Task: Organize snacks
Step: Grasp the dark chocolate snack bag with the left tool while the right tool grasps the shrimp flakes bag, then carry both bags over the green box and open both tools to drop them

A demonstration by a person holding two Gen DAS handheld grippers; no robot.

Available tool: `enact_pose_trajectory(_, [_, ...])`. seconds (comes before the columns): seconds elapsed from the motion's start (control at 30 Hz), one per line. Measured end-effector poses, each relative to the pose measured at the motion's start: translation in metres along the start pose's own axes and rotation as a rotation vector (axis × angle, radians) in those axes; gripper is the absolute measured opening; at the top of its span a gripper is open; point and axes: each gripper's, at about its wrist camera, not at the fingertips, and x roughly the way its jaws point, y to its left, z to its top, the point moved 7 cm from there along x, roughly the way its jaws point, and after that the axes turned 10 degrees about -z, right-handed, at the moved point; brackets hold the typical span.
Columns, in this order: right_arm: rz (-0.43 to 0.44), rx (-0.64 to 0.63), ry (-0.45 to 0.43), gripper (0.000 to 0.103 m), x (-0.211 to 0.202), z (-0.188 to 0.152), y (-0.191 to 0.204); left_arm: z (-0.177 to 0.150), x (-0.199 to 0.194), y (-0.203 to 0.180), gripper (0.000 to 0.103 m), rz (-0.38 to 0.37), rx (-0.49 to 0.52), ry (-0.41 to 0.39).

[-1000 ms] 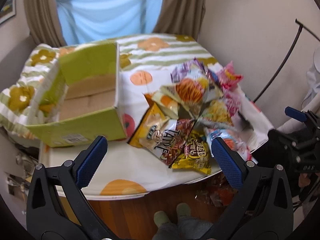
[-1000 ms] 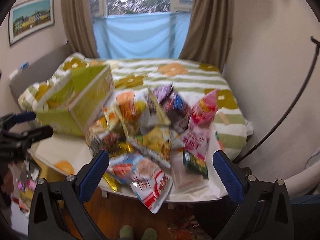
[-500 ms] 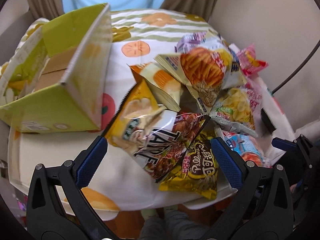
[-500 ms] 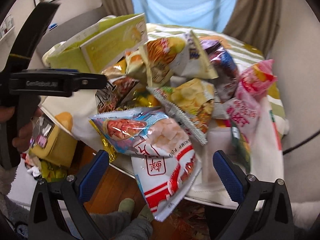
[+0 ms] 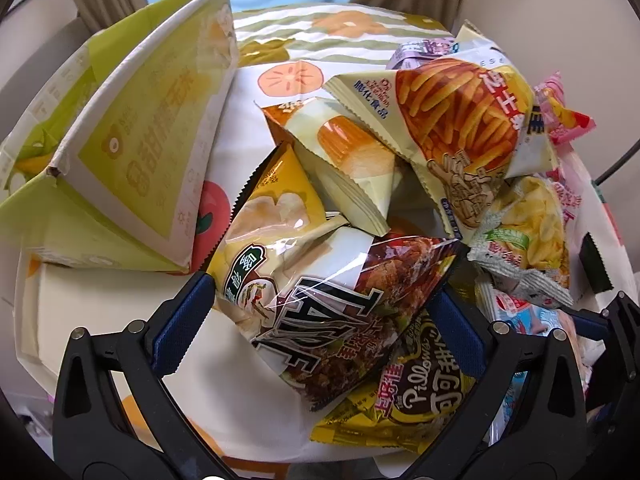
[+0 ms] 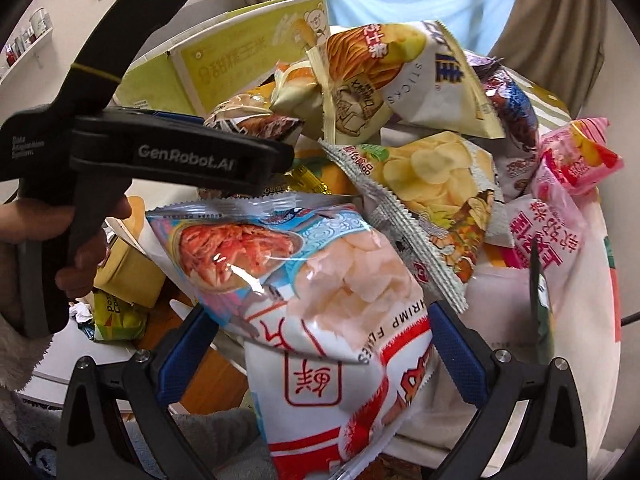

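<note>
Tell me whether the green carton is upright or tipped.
Tipped: the green carton leans on its side on the table, its printed panel slanting and flaps splayed toward the window.

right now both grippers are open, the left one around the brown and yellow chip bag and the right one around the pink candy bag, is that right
Not quite. The right gripper is open around the shrimp chip bag, not the pink candy bag, which lies far off to its right in the right wrist view. The rest holds: the left gripper is open around the brown and yellow chip bag.
</note>
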Motion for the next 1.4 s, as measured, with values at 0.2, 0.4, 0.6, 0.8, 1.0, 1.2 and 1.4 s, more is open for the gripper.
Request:
enact_pose_trajectory(0.2, [0.031, -0.001, 0.011, 0.096, 0.006, 0.003, -0.003, 0.0, 0.01, 0.005, 0.084, 0.011, -0.01, 0.025])
enact_pose_trajectory(0.4, [0.063, 0.004, 0.023, 0.08, 0.006, 0.004, -0.014, 0.003, 0.007, 0.008, 0.066, 0.016, 0.002, 0.027])
enact_pose_trajectory(0.6, [0.072, 0.009, 0.023, 0.065, 0.001, 0.0, -0.015, 0.006, 0.005, 0.014, 0.059, -0.002, -0.016, 0.021])
enact_pose_trajectory(0.8, [0.087, 0.032, 0.003, 0.062, -0.007, 0.005, -0.024, 0.003, -0.009, 0.018, 0.058, -0.029, -0.041, 0.007])
enact_pose_trajectory(1.0, [0.085, 0.037, -0.008, 0.062, -0.011, 0.009, -0.032, 0.003, -0.031, 0.015, 0.058, -0.041, -0.034, -0.03])
enact_pose_trajectory(1.2, [0.085, 0.047, -0.019, 0.061, -0.016, 0.007, -0.028, 0.008, -0.059, 0.011, 0.058, -0.042, -0.023, -0.076])
enact_pose_trajectory(1.4, [0.087, 0.048, -0.042, 0.061, -0.031, 0.012, -0.028, 0.017, -0.095, 0.004, 0.058, -0.038, -0.018, -0.124])
